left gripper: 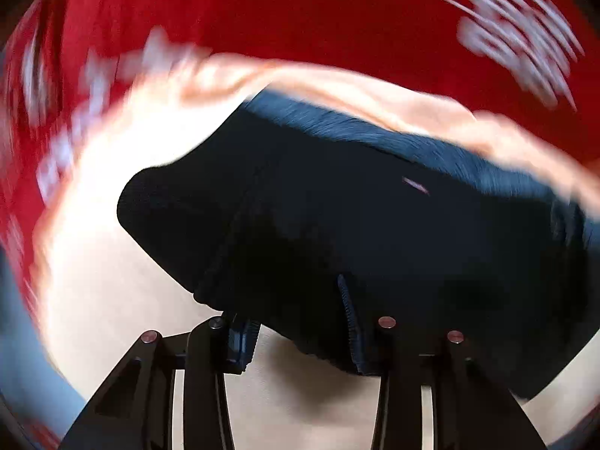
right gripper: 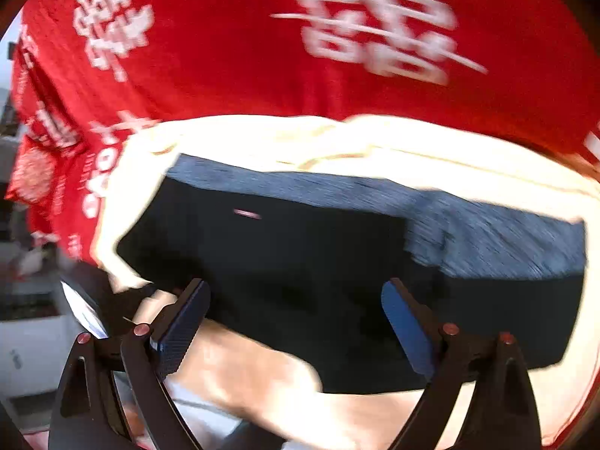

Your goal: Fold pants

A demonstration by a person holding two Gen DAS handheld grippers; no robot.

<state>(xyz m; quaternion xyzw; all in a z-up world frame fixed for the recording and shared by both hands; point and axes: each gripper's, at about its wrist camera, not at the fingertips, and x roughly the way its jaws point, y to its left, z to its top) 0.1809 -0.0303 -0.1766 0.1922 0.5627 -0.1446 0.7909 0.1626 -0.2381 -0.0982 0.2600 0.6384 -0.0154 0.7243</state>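
Pants: dark navy pants (left gripper: pixel 337 206) lie in a folded bundle on the pale cream surface (left gripper: pixel 93 281); in the right wrist view the same pants (right gripper: pixel 281 255) stretch across the middle of the picture, the far strip lit and blue-grey, the near part almost black; a small pale mark sits on the upper layer

Left tool: the left tool (left gripper: pixel 296 337) points steeply down at the near edge of the bundle; its two pads stand close together with a ribbed hem bunched between them and pressed from both sides, so it is pinching the pants

Right tool: the right tool (right gripper: pixel 294 300) has its jaws spread wide; the blue pads face each other over the near edge of the pants and neither presses on the cloth

Surface: it shows bright and overexposed around the pants in both views

Backdrop: a red cloth (right gripper: pixel 225 56) with white printed characters rises beyond the far edge of the surface; it fills the upper part of both pictures

Sharpness: both views are smeared by motion, the left more so; fine detail of the fabric cannot be told
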